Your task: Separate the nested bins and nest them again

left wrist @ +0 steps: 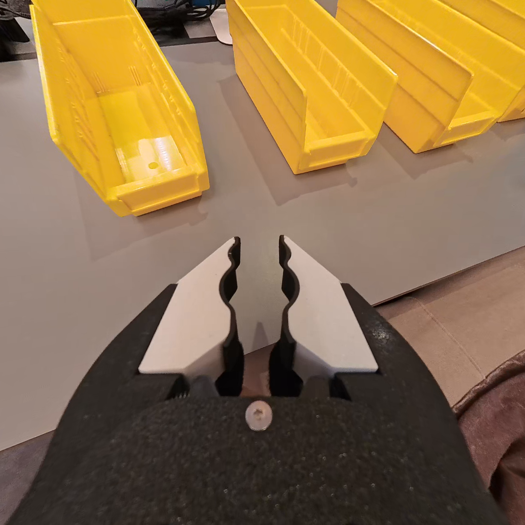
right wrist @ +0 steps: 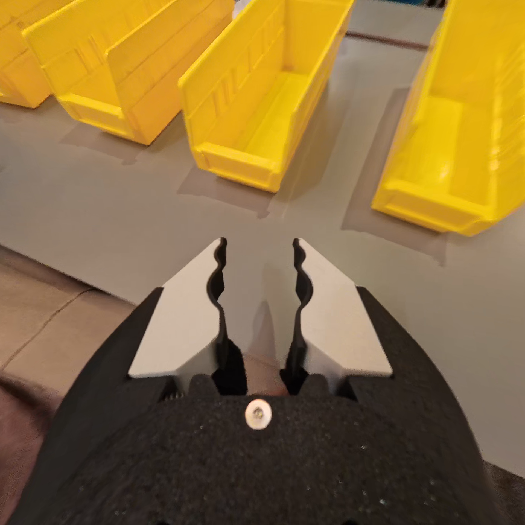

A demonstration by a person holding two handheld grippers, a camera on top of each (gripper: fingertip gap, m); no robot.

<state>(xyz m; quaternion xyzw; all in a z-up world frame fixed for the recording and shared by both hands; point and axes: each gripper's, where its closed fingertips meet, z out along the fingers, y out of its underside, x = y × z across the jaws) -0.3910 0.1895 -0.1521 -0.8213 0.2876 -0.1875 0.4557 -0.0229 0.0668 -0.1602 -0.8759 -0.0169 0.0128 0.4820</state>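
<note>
Several long yellow plastic bins stand side by side on a grey table (left wrist: 284,216), their short front ends towards me. In the left wrist view, one bin (left wrist: 159,193) is at the left, one (left wrist: 335,147) in the middle and one (left wrist: 420,125) at the right. My left gripper (left wrist: 260,241) is open and empty, above bare table short of the gap between the left and middle bins. In the right wrist view, my right gripper (right wrist: 260,244) is open and empty, short of a middle bin (right wrist: 238,162). Another bin (right wrist: 426,204) is at the right and one (right wrist: 93,108) at the left.
The table's front edge (left wrist: 426,287) runs under both grippers, with a beige surface (left wrist: 454,326) below it. A brown cloth or sleeve (left wrist: 505,412) shows at the lower right. Dark items and a white object (left wrist: 223,28) lie behind the bins. More bins (right wrist: 17,82) stand at the far left.
</note>
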